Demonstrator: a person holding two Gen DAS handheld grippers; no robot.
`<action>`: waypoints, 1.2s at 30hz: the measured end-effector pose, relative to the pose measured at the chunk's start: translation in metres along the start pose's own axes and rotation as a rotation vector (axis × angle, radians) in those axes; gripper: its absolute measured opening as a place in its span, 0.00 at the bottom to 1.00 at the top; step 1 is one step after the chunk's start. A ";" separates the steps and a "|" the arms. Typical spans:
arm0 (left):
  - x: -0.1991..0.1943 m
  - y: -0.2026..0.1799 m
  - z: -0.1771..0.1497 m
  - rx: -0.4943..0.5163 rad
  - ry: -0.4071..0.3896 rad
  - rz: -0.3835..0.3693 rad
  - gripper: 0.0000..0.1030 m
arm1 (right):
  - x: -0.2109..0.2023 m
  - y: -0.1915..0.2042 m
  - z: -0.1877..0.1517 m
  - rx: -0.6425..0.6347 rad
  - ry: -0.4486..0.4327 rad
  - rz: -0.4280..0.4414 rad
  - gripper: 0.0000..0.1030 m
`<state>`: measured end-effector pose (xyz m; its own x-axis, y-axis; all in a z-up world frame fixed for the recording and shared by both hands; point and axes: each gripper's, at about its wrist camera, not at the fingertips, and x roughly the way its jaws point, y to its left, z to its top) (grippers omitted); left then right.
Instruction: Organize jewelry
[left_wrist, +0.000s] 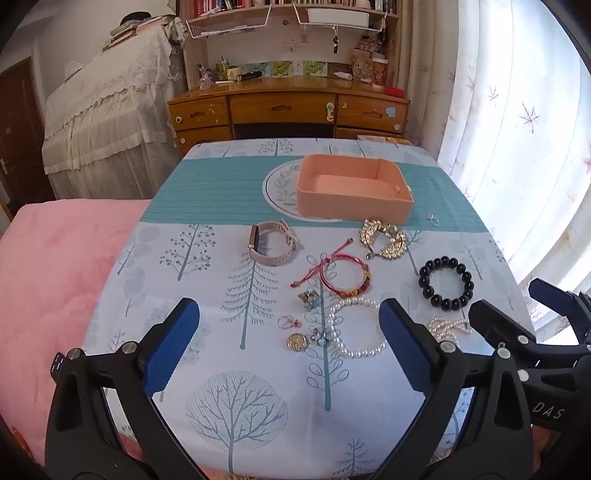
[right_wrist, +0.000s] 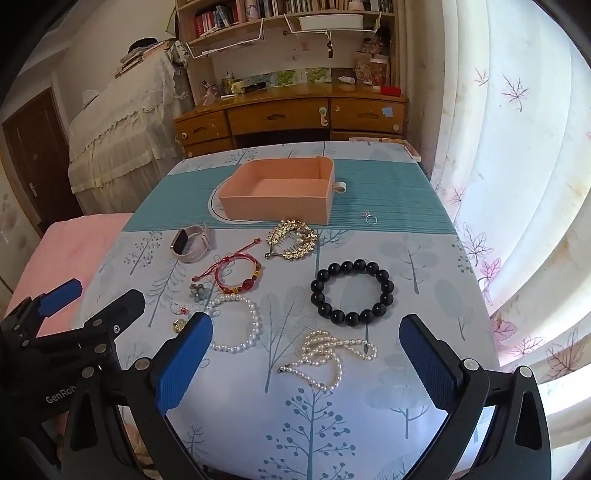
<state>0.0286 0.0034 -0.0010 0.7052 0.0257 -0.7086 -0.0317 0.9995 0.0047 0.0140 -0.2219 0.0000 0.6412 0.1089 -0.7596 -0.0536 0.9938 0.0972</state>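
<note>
Start of job: nothing in peach box (right_wrist: 277, 192) yet, upper centre; jewelry loose below it. Both your jaws wide open, empty. Next: drop right gripper (right_wrist: 306, 343) over pearl strand (right_wrist: 325, 354), lower centre, pinch, carry to box. Left gripper (left_wrist: 290, 328) near pearl bracelet (left_wrist: 356, 328).

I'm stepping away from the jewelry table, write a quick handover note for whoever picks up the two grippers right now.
Left hand-held gripper: open, empty, hovering over the near side of the table.
Right hand-held gripper: open, empty, above the tangled pearl strand.
Pink box: at the far side of the tablecloth, nothing visible inside.
Still loose on the cloth: watch, gold hair comb, red cord bracelet, black bead bracelet, pearl bracelet, small ring beside the box, a few small charms and rings near the left gripper.
Done: nothing sorted yet.
Left: presumably move every piece into the box.
</note>
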 end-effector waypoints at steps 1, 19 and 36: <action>-0.003 0.001 0.001 -0.002 -0.010 0.000 0.94 | 0.000 0.000 0.002 -0.001 -0.005 0.004 1.00; 0.001 0.002 0.010 0.001 -0.026 0.020 0.93 | -0.002 0.007 0.016 -0.016 -0.049 0.034 1.00; 0.006 0.009 0.011 -0.001 -0.033 0.023 0.93 | -0.001 0.010 0.015 -0.019 -0.055 0.030 1.00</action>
<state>0.0401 0.0122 0.0028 0.7274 0.0489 -0.6845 -0.0489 0.9986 0.0194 0.0246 -0.2125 0.0116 0.6803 0.1376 -0.7199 -0.0873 0.9904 0.1068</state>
